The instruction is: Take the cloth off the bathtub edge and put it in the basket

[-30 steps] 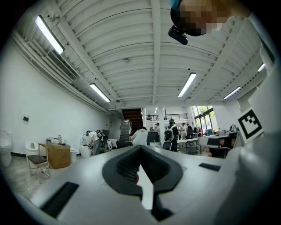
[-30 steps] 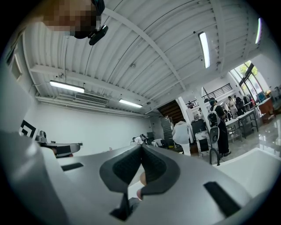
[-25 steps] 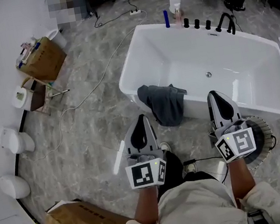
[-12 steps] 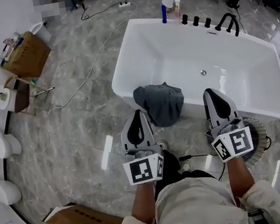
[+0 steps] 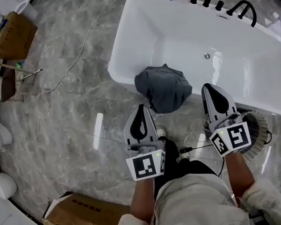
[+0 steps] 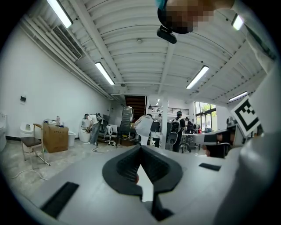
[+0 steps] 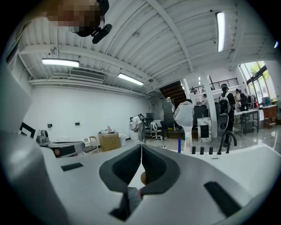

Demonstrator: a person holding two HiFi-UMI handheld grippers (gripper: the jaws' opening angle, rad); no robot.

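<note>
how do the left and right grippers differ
The left gripper hangs over floor, left of the cloth; the right gripper sits right of it, tip at the bathtub rim. The right gripper covers part of the basket; the left gripper covers none. Both shut, empty.

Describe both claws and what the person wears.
The left claw and right claw are alike: light grey tapered shells with black pad inserts, each carrying a white cube with black square markers. The person wears a beige short-sleeved shirt.
</note>
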